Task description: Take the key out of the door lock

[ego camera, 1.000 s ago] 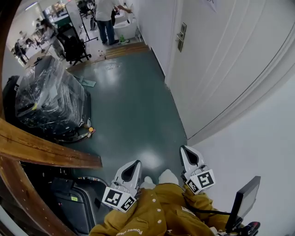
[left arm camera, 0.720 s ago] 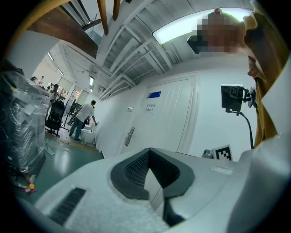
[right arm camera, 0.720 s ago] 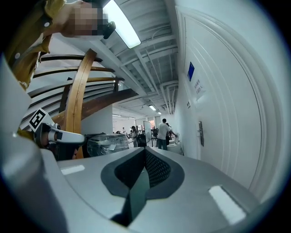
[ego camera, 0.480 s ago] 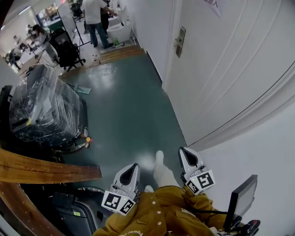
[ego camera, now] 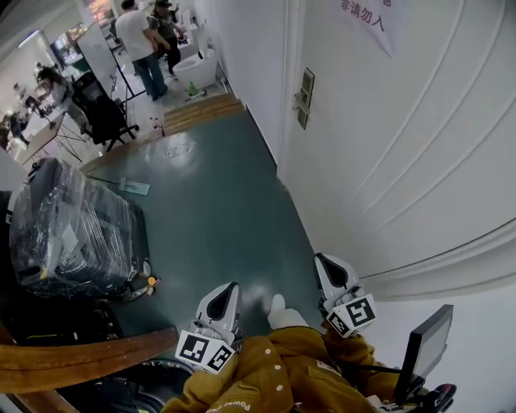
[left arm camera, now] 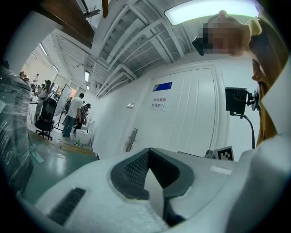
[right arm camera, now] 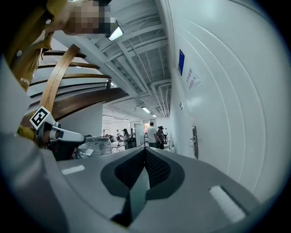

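Observation:
The white door (ego camera: 387,137) stands on the right of the corridor, with its metal lock plate and handle (ego camera: 304,98) on its far edge. That plate also shows small in the left gripper view (left arm camera: 132,139) and the right gripper view (right arm camera: 194,141). A key is too small to make out. My left gripper (ego camera: 226,290) and right gripper (ego camera: 326,263) are held low in front of the body, pointing level down the corridor, well short of the lock. Both are shut with nothing between the jaws (left arm camera: 148,151) (right arm camera: 145,151).
A plastic-wrapped pallet (ego camera: 72,234) and a curved wooden rail (ego camera: 81,355) stand on the left. A green floor (ego camera: 218,202) runs ahead to a wooden step (ego camera: 197,113), an office chair (ego camera: 101,113) and people (ego camera: 149,40). A paper notice (ego camera: 367,20) hangs on the door.
The whole view has moved forward along the corridor, so the door and lock plate are nearer and larger. Both grippers kept their place before the body and stayed shut.

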{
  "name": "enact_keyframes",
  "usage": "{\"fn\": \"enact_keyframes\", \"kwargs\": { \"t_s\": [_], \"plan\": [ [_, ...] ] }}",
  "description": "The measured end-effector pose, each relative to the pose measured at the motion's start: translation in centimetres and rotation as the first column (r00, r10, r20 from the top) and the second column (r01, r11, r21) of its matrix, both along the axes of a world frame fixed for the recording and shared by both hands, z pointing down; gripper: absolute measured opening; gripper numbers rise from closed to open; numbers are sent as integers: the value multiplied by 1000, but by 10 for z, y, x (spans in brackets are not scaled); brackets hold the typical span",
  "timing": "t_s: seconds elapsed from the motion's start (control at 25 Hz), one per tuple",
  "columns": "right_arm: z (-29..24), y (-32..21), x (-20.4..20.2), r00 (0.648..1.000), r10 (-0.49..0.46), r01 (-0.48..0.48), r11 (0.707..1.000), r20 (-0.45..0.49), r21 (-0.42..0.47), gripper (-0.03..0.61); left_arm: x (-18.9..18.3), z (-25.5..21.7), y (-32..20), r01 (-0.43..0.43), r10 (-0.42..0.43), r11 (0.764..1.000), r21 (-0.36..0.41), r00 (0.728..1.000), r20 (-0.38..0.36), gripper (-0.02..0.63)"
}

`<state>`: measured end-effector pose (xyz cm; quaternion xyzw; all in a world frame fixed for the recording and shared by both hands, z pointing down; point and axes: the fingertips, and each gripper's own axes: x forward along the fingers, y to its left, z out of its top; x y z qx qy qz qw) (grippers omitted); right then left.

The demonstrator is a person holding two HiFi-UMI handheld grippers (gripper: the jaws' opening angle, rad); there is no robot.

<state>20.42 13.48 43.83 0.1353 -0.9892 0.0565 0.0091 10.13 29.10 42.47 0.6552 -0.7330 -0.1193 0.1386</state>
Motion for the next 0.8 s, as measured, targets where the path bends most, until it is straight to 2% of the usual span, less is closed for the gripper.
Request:
{"fn": "enact_keyframes", "kwargs": {
  "t_s": [0.16,0.44,0.64,0.8],
  "plan": [
    [-16,-59,-34,1000,-19,19,1000,17,23,6,-25,-11,-64,0,0,1000,5,1000,6,0],
    [-5,-107,-74,1000,-15,15,1000,0,-14,6,-66,-7,-119,-8,7,1000,-21,1000,-10,0],
    [4,-147,-110,1000,7,-7,1000,-30,-7,6,-110,3,-162,-30,29,999,-27,999,-29,-1],
    [10,-183,-148,997,60,-60,998,-43,0,6,-158,10,-200,-69,68,997,-22,997,-34,0]
  ]
}}
